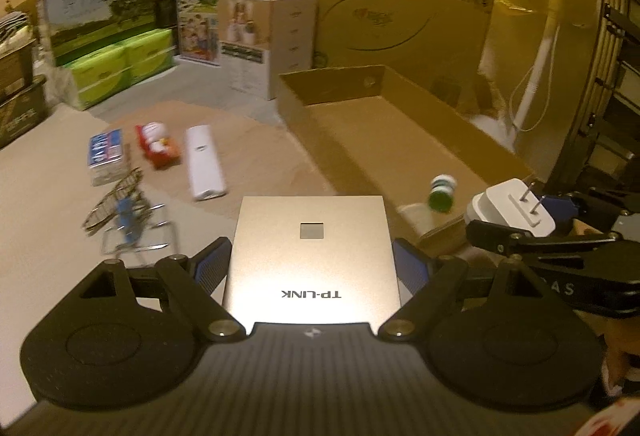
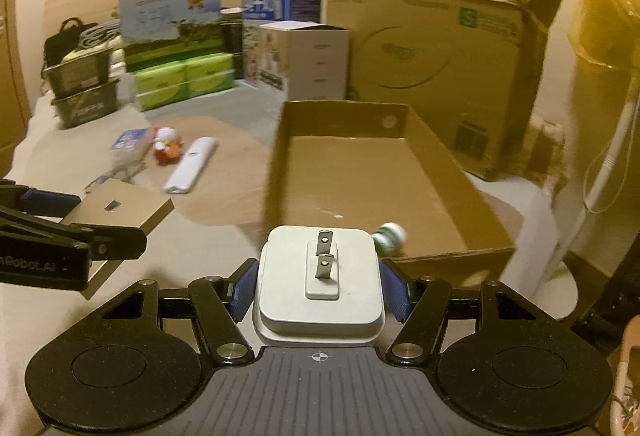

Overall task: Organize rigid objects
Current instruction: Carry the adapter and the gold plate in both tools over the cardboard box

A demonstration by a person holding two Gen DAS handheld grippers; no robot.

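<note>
1. While both grippers hang over the floor, the open cardboard tray (image 2: 432, 160) serves as landmark for every entry below.
2. Left gripper (image 1: 311, 262): jaws spread wide, blue pads pressed on both edges of a flat silver TP-LINK box (image 1: 310, 256), carried to the left of the tray's near corner.
3. Right gripper (image 2: 320, 288): jaws about half spread, clamped on a white plug adapter (image 2: 320, 276), prongs up, just before the tray's near wall.
4. Green-and-white bottle (image 2: 389, 236): lying inside the tray, at its near wall.
5. White remote (image 2: 191, 166): on the floor, left of the tray.
6. Red-and-white toy (image 2: 165, 149): left of the tray, beyond the remote.
7. Blue-and-white carton (image 2: 130, 144): farther left of the tray, beside the toy.
8. Wire rack (image 1: 124, 208): on the floor, well left of the tray.
</note>
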